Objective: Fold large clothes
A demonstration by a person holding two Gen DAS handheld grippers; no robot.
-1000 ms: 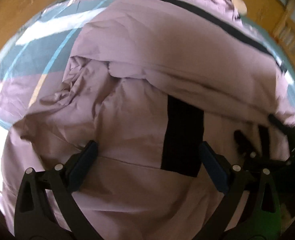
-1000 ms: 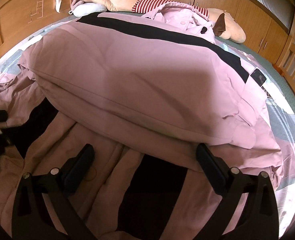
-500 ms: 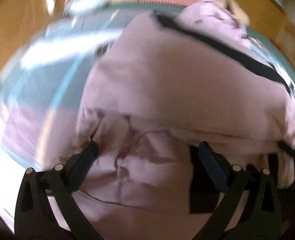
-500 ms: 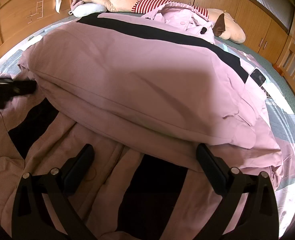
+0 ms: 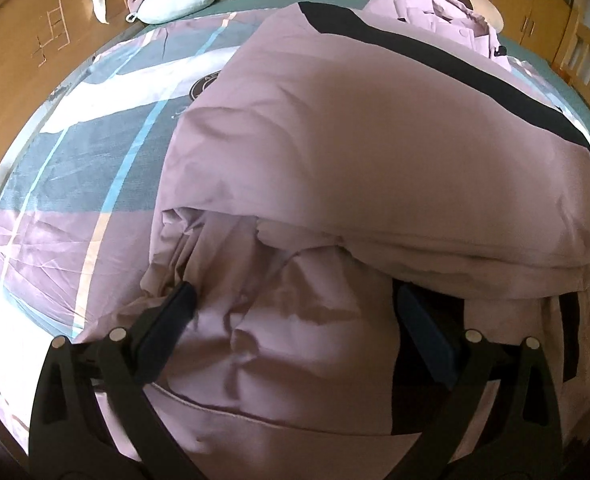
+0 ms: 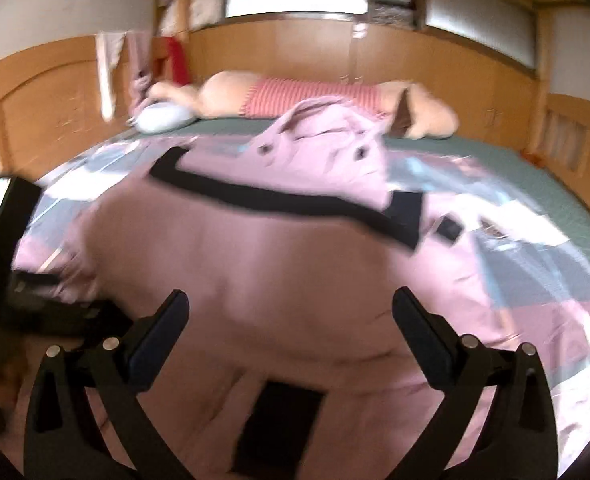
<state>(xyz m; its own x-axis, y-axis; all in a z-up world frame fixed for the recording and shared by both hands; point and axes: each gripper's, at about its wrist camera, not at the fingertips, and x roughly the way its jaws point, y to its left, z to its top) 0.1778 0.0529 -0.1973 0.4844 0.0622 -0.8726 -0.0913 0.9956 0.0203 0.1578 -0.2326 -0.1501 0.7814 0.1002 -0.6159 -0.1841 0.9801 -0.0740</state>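
Sprawling pink coat [image 5: 375, 168] under apparently parted tongs [image 5: 291, 308]

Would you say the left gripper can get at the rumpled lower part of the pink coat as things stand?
Probably yes. The left gripper is open, with the rumpled lower fabric of the pink coat lying right between its fingers and nothing over it; the folded-over upper layer lies farther ahead.
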